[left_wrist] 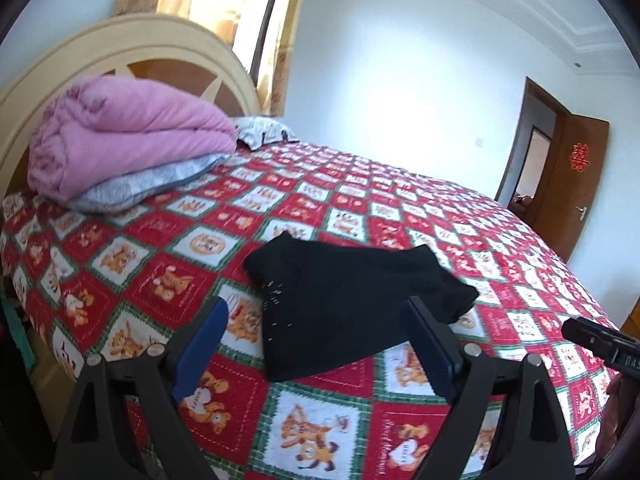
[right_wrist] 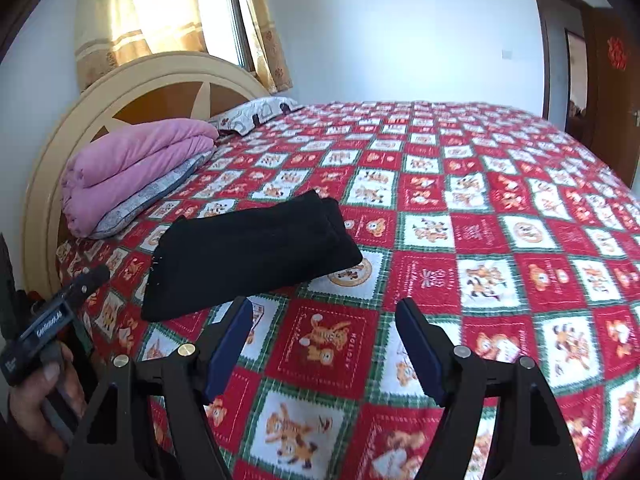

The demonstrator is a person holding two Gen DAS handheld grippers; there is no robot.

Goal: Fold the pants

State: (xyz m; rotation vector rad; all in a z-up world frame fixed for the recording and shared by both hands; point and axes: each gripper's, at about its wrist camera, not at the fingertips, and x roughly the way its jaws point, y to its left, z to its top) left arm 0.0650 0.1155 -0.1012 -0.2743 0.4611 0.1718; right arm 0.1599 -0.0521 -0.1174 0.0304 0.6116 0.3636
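pants folded, both claws clear

black pants (left_wrist: 352, 304) lying as a compact folded bundle on the red checked bedspread (left_wrist: 460, 216), near the front edge. left gripper (left_wrist: 316, 340) spread wide, nothing between the blue pads, bundle just ahead and partly framed by them. right gripper (right_wrist: 324, 344) likewise spread and empty, bundle ahead and off to its left, apart from the tips. long axis of the bundle running roughly across both views, slightly slanted. left claw plainly the nearer. judged: folding looks finished, or needing only a final tidy. pink quilt (left_wrist: 120, 136) on a grey pillow (left_wrist: 144, 184) by the headboard (left_wrist: 120, 48), well apart from the bundle. nothing standing between claws and pants.
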